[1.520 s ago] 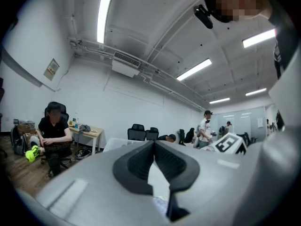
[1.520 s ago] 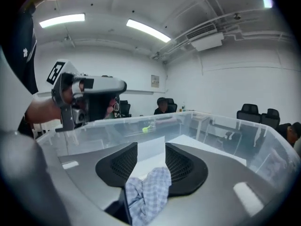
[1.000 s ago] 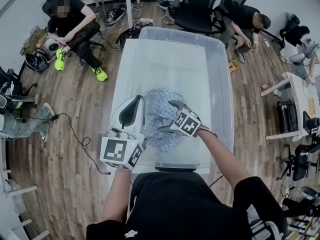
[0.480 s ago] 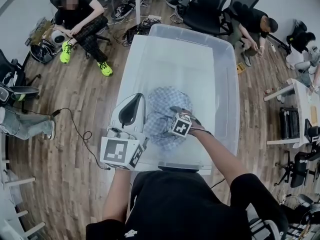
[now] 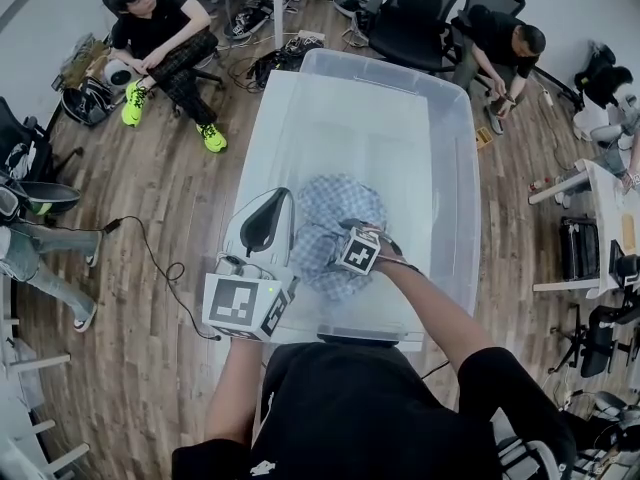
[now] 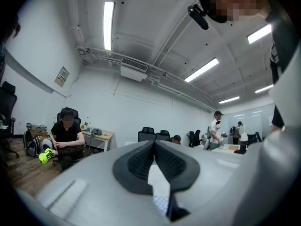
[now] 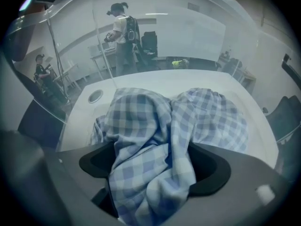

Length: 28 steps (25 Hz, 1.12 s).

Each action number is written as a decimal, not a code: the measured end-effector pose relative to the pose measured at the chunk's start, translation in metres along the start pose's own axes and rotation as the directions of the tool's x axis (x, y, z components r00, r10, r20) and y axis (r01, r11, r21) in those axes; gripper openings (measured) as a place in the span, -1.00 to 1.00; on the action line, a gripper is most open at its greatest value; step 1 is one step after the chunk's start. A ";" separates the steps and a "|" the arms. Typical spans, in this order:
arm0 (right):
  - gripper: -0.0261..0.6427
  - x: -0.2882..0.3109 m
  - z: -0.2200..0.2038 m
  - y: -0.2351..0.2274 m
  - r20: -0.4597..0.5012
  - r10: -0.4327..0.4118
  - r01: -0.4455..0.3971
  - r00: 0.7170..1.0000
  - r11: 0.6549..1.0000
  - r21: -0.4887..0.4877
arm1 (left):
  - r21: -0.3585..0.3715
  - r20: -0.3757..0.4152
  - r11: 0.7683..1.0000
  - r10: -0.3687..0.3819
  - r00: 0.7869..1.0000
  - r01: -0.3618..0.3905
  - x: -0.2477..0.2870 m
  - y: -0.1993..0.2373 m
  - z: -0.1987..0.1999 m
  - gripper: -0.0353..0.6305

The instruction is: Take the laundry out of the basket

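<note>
A blue-and-white checked cloth lies crumpled on the floor of a big clear plastic bin. My right gripper points steeply down into the bin and onto the cloth. In the right gripper view a thick fold of the cloth fills the gap of the right gripper. Its jaws have just been closing but still stand wide. My left gripper hovers level over the bin's left wall. In the left gripper view, the tips of the left gripper meet with nothing between them.
The bin stands on a wooden floor. A person sits at the far left, another at the far right, with office chairs behind the bin. Cables run along the floor on the left. A desk stands at the right.
My right gripper has sunk from above the cloth down into it, and cloth now sits between its jaws. The left gripper has kept still.
</note>
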State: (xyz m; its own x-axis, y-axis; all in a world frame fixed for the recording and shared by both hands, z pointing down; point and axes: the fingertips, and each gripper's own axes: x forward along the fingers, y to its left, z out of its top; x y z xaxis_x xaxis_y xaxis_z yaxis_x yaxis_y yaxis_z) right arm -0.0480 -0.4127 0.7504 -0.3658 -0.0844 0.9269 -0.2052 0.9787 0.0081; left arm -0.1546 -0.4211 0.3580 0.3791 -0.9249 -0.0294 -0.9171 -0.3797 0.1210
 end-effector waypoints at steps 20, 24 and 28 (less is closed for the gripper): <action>-0.47 -0.024 0.003 -0.014 0.020 -0.027 0.024 0.999 0.993 0.115 | -0.011 0.006 1.000 -0.005 1.000 0.005 -0.001 -0.004 -0.001 -0.87; -0.47 -0.036 0.011 -0.019 0.067 -0.048 0.039 0.997 0.991 0.131 | -0.015 0.009 1.000 -0.008 1.000 0.008 -0.001 -0.004 0.000 -0.87; -0.47 -0.059 0.020 -0.031 0.120 -0.090 0.067 0.989 0.981 0.179 | -0.020 0.010 1.000 -0.017 1.000 0.018 0.001 -0.008 -0.001 -0.87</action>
State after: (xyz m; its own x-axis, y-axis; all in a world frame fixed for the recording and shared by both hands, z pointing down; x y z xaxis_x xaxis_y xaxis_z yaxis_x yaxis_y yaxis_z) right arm -0.0383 -0.4417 0.6877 -0.4523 -0.1940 0.8705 -0.3889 0.9213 0.0032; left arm -0.1467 -0.4192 0.3578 0.3939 -0.9183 -0.0411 -0.9076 -0.3956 0.1405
